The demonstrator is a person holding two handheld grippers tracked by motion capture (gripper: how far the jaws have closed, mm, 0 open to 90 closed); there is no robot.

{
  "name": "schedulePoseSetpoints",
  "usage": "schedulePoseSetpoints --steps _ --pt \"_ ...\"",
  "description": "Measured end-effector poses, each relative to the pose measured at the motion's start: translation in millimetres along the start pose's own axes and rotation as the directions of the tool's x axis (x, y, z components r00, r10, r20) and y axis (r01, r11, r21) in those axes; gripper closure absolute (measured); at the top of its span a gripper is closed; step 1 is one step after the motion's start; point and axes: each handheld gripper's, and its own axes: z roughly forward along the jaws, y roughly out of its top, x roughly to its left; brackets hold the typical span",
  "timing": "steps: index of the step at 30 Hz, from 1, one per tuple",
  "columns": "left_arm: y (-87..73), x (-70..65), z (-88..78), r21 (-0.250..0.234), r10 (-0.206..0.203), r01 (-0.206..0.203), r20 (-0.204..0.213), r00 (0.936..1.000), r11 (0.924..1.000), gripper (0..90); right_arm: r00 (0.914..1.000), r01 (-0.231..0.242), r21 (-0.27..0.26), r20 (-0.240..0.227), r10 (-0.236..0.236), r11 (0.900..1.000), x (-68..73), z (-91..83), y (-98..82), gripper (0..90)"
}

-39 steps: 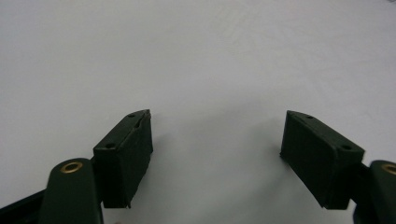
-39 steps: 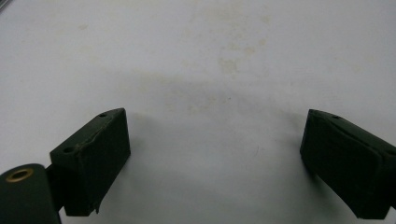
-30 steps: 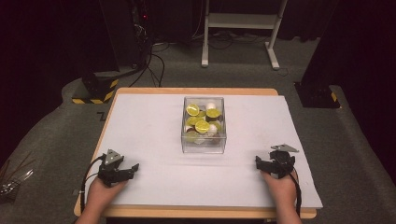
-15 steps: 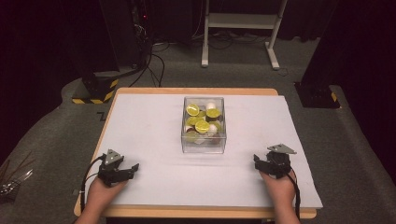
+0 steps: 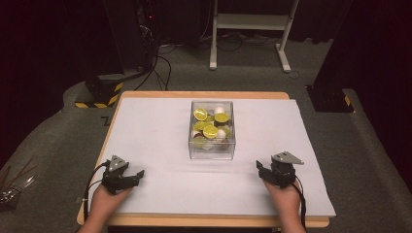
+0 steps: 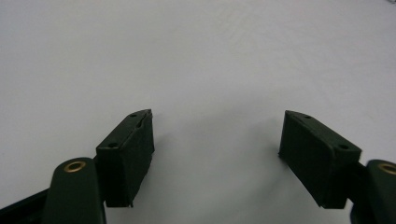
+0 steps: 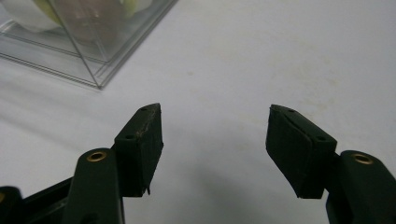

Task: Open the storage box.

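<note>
Each hand-held gripper, the left (image 5: 137,174) and the right (image 5: 261,167), was black, topped with a grey three-cornered plate and trailing a black cable. Brass-ringed holes and small screws marked the blocky jaws. Forearms were bare.

bright white table cover (image 5: 160,121), dark surroundings; soft shadows under claws; slight blur.

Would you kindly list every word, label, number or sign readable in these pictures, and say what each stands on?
No text can be read.
A dark mark, perhaps a letter, on the table edge at the far left corner: partly covered by the white sheet, unreadable.
Yellow-and-black hazard stripes on the floor base: a marking, no words.
The clear box and both grippers' fingers bear no lettering.
</note>
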Motion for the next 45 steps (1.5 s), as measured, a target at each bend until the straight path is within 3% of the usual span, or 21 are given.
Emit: schedulePoseSetpoints --steps 6,18,22,29,36,45 --pt "0.0 0.1 0.1 -0.002 0.000 0.000 0.000 1.0000 1.0000 26.8 0.9984 0.029 -0.018 -0.048 -0.030 0.999 13.8 0.9 1.5 38.5" --pt "-0.2 -0.8 0.2 -0.002 0.001 -0.001 -0.002 1.0000 1.0000 26.0 0.9932 0.018 -0.050 -0.114 -0.024 0.999 34.5 -0.9 6.7 43.6" --pt "-0.2 -0.6 0.2 -0.002 0.002 -0.002 -0.002 1.0000 1.0000 26.0 0.9874 0.030 -0.060 -0.154 -0.039 0.998 43.4 -0.6 11.6 47.2" --pt "-0.2 -0.8 0.3 -0.002 0.000 0.000 -0.001 1.0000 1.0000 25.9 0.9803 0.056 -0.078 -0.185 -0.070 0.995 55.3 -0.3 15.5 47.4" --pt "-0.1 -0.9 0.3 -0.001 0.004 -0.004 -0.004 1.0000 1.0000 25.8 0.9625 0.114 -0.081 -0.238 -0.130 0.990 74.6 2.8 24.0 46.6" --pt "-0.1 -1.4 0.3 0.000 0.008 -0.008 -0.009 0.9999 1.0000 25.4 0.9540 0.130 -0.102 -0.258 -0.152 0.986 87.0 10.3 35.6 46.5"
